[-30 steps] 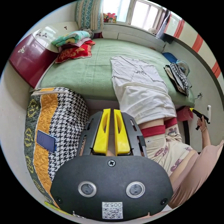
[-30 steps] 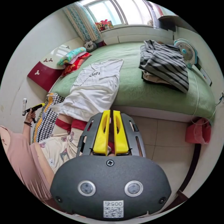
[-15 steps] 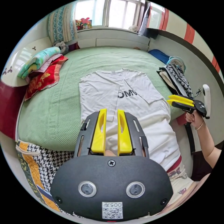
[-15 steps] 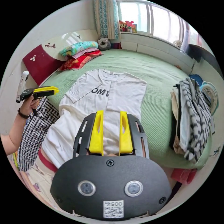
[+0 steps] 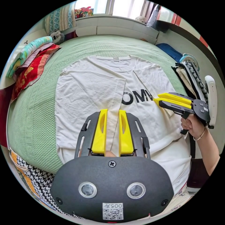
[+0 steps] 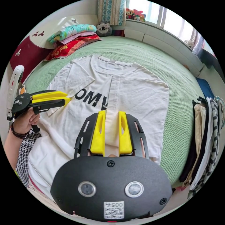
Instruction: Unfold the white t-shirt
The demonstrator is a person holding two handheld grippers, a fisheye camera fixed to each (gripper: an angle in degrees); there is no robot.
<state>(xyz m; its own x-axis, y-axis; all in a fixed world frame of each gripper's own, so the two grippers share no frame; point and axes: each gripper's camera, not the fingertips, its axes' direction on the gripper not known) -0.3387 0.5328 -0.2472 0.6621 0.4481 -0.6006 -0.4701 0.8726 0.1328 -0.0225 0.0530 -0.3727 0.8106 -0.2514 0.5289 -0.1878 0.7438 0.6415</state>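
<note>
Your bed (image 5: 35, 112), under a green textured cover, carries everything here; its near edge is hidden behind the gripper housings in both views.

The white t-shirt (image 5: 89, 93) lies on the cover with its collar toward the window. One side panel is folded over the chest, its hemmed edge running down the middle. The fold covers part of the black print: you can read "OMV" in the left gripper view, and in the right gripper view the last letter is cut by the fold. The smaller line beneath is too fine to read. The shirt's lower hem hangs over the bed edge and is partly hidden.

A pile of striped clothes (image 6: 206, 140) sits at the bed's side, cut off by the picture rim. Folded blankets (image 6: 70, 39) lie by the headboard.

Your left gripper (image 5: 112, 112) hovers above the folded panel's edge, jaws narrowly apart, nothing between them; contact with the cloth cannot be judged. Your right gripper (image 6: 111, 114) hangs likewise over the fold edge, jaws narrowly apart and empty. Seen from the other side, each pair of jaws looks nearly closed.
</note>
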